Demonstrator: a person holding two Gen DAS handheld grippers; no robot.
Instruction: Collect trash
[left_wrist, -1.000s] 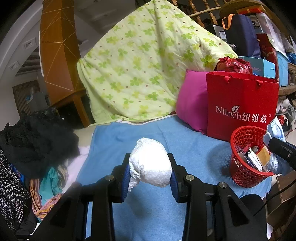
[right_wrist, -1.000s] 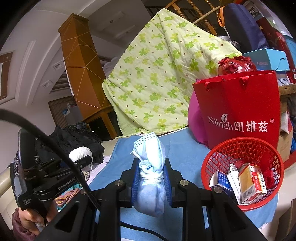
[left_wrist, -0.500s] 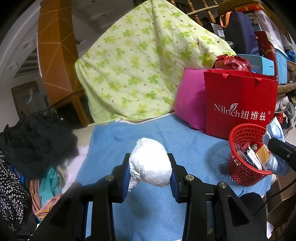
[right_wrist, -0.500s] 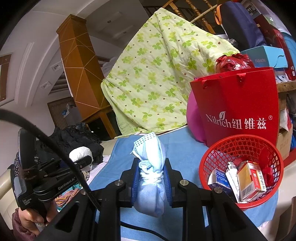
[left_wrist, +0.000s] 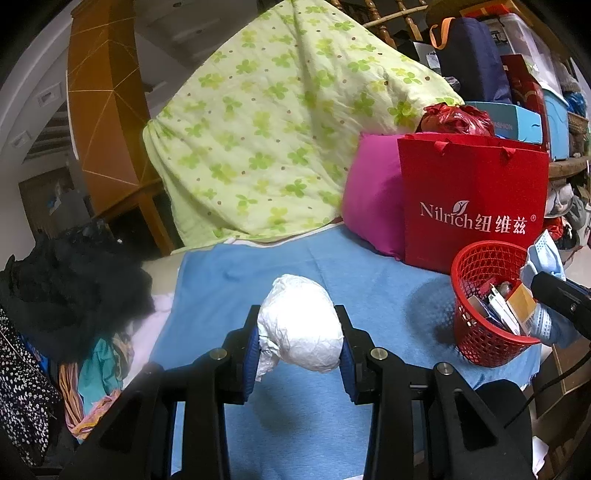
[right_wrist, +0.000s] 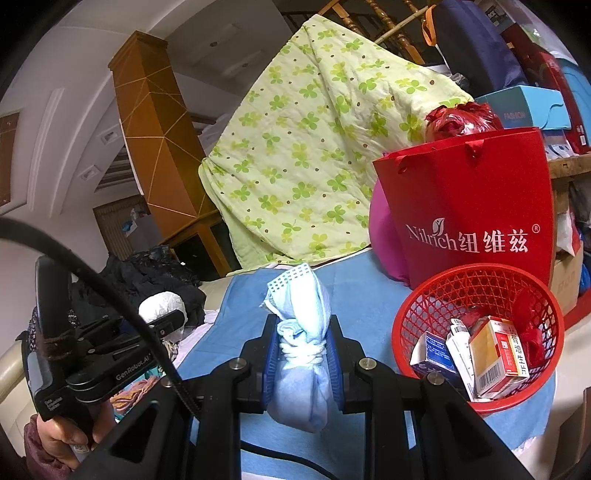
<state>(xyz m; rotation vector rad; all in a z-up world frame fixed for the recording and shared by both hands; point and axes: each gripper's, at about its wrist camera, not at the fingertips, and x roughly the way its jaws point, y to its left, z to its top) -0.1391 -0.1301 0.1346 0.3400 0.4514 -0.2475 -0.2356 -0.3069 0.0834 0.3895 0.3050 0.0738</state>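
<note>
My left gripper (left_wrist: 300, 334) is shut on a crumpled white paper ball (left_wrist: 301, 325), held above the blue cloth (left_wrist: 288, 266). In the right wrist view my right gripper (right_wrist: 301, 349) is shut on a bunched light-blue face mask (right_wrist: 299, 321) tied with its ear loops. A red mesh basket (right_wrist: 424, 306) stands to the right on the blue cloth, holding several small cartons. That basket (left_wrist: 476, 280) also shows at the right of the left wrist view, with the right gripper (left_wrist: 543, 291) and the mask (left_wrist: 546, 253) just beside its rim. The left gripper (right_wrist: 162, 321) appears at the left, in a hand.
A red paper bag (left_wrist: 472, 199) and a magenta cushion (left_wrist: 373, 206) stand behind the basket. A green clover quilt (left_wrist: 277, 129) is draped at the back. Dark and patterned clothes (left_wrist: 66, 288) pile up at the left. Boxes and bags crowd the far right.
</note>
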